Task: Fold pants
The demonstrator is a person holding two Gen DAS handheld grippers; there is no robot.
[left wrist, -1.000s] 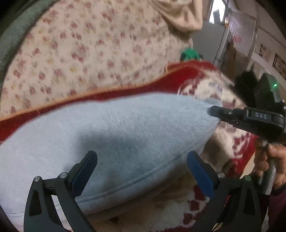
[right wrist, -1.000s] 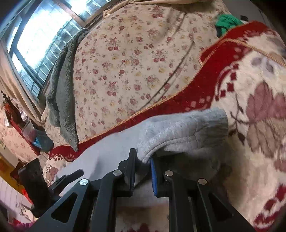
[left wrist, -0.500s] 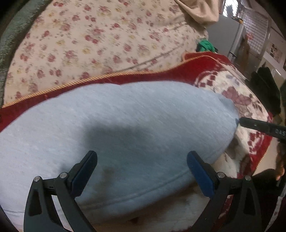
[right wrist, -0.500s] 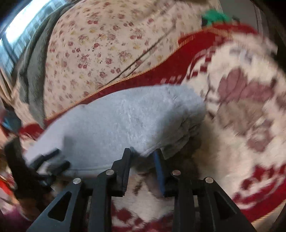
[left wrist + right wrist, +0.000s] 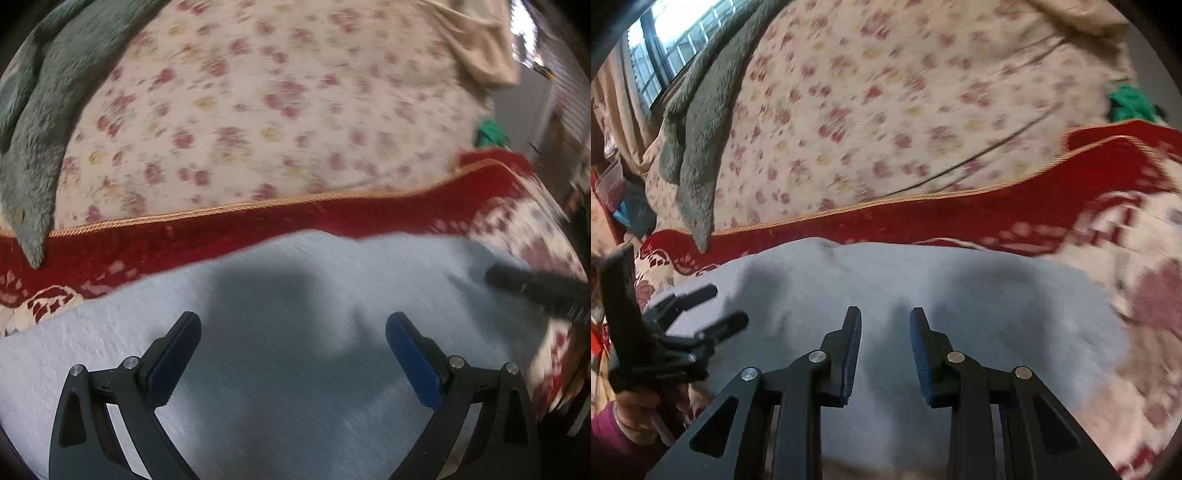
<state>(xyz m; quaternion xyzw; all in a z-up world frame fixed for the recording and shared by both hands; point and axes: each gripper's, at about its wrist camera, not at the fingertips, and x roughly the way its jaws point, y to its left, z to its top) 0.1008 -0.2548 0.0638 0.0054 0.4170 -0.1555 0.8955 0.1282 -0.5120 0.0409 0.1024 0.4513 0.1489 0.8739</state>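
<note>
The right gripper has just let go: a second ago its jaws were clamped on the thick folded end of the grey pants, and now they have been opening and stand a little apart above the cloth with nothing between them. The left gripper is wide apart as before, also over the pants and holding nothing. The pants lie as a flat folded bundle on the red and cream patterned blanket, in front of the floral bedcover. I judge that this fold is laid down and that the next move is smoothing or one more fold. No brand or writing can be read now; the pictures are blurred by motion.
</note>
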